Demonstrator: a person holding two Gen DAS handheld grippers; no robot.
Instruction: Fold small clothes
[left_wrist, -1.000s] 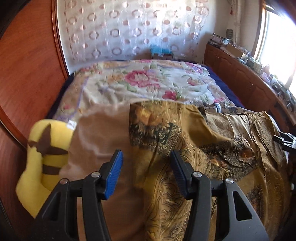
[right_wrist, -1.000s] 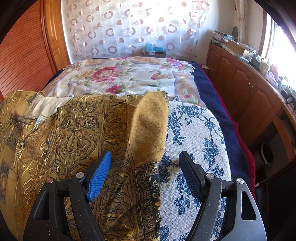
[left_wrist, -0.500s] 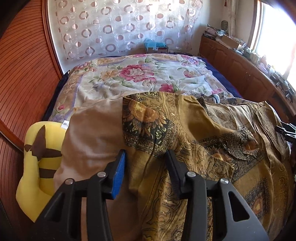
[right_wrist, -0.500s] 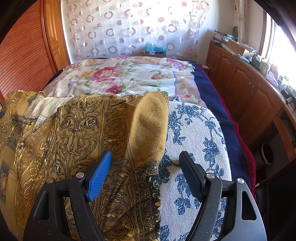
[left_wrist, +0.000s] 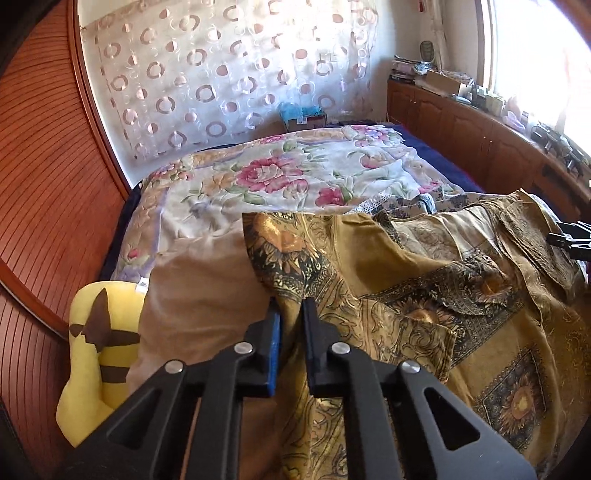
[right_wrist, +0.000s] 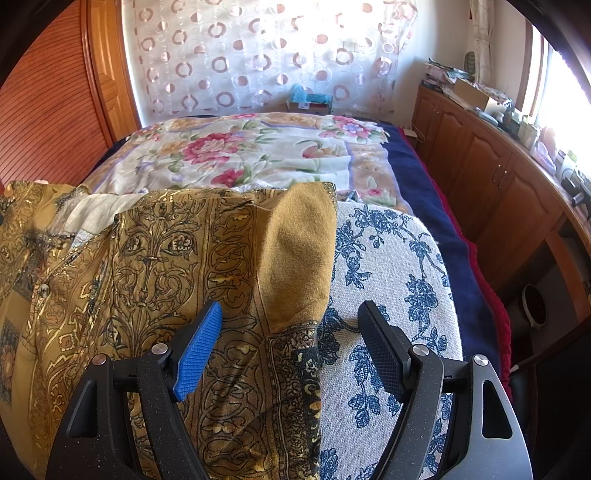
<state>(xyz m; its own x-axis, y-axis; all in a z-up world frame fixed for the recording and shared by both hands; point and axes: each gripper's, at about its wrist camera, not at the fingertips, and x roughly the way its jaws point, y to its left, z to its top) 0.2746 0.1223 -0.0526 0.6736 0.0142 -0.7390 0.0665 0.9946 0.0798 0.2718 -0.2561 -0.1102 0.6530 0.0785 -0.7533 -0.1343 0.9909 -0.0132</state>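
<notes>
A mustard-gold patterned shirt (left_wrist: 424, 295) lies spread over pillows at the near end of the bed. My left gripper (left_wrist: 291, 314) is shut on a pinch of the shirt's left sleeve edge. In the right wrist view the same shirt (right_wrist: 155, 266) covers the left half, with one sleeve folded over to show its plain mustard underside (right_wrist: 299, 254). My right gripper (right_wrist: 291, 325) is open, its jaws wide apart on either side of that sleeve's cuff, touching nothing. The tip of the right gripper shows at the right edge of the left wrist view (left_wrist: 569, 236).
A tan pillow (left_wrist: 199, 291) and a yellow plush toy (left_wrist: 99, 339) lie left of the shirt. A white pillow with blue flowers (right_wrist: 391, 280) lies under its right side. A floral bedspread (left_wrist: 295, 177) covers the bed beyond. Wooden cabinets (right_wrist: 491, 177) run along the right.
My left gripper has closed from wide open onto the shirt's sleeve edge, gathering the fabric between its jaws. The right gripper has not moved.
</notes>
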